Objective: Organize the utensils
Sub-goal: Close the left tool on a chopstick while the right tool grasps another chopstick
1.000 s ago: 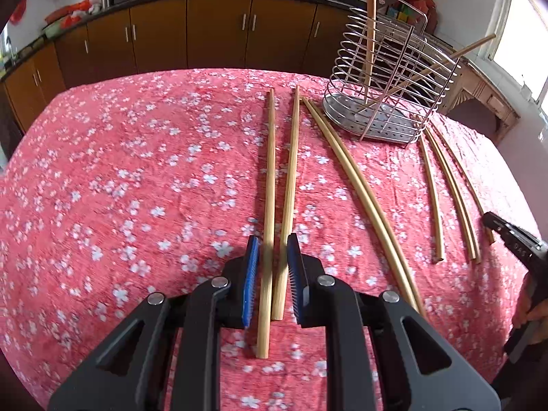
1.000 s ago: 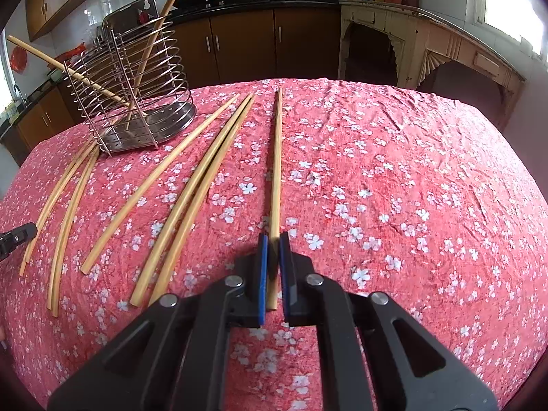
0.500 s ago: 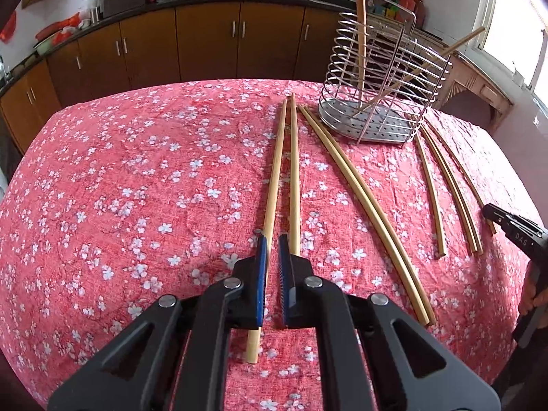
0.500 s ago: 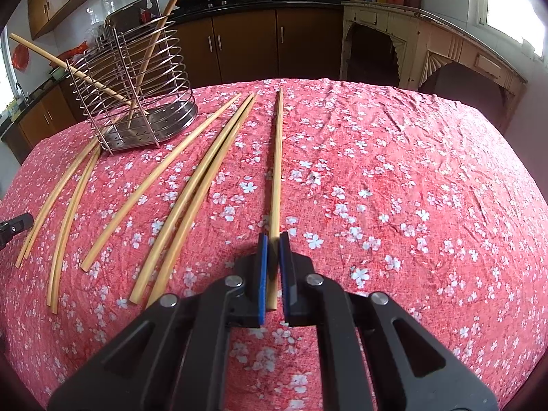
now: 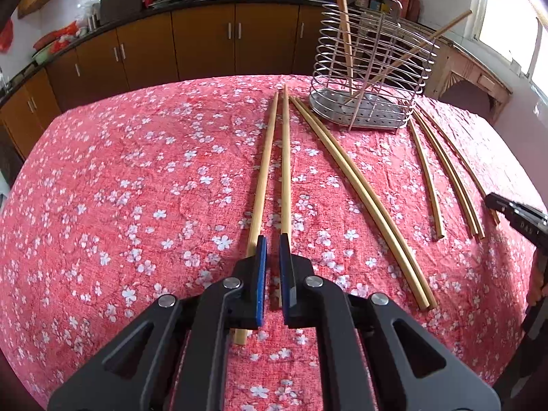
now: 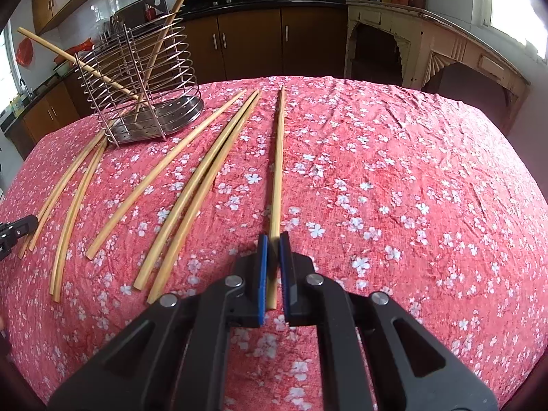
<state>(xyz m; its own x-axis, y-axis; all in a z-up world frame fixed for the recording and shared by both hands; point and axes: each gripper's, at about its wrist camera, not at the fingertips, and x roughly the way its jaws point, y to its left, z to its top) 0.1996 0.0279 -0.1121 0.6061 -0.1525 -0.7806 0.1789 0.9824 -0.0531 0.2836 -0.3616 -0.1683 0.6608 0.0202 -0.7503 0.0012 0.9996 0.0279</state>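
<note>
Lengthwise, the long pale bamboo chopsticks lie on the red cloth with white blossoms, their far tips pointing toward the silver wire utensil basket near the table's back edge. Two more sticks stand in that basket, one nearly upright, one leaning over its rim.

In the left wrist view, the left gripper reaches low and level along the sticks, its blue-padded fingers slightly apart. One chopstick runs up between them from behind the right pad; whether the pads touch it cannot be told. A second stick passes under the left finger, its near end showing below.

In the right wrist view, the right gripper lies along a single chopstick whose long axis runs straight away from the camera. Its near end sits between the blue pads, which stand close on either side with thin gaps, so a firm clamp cannot be confirmed.

At the right edge of the left view, the other gripper is cut off.
</note>
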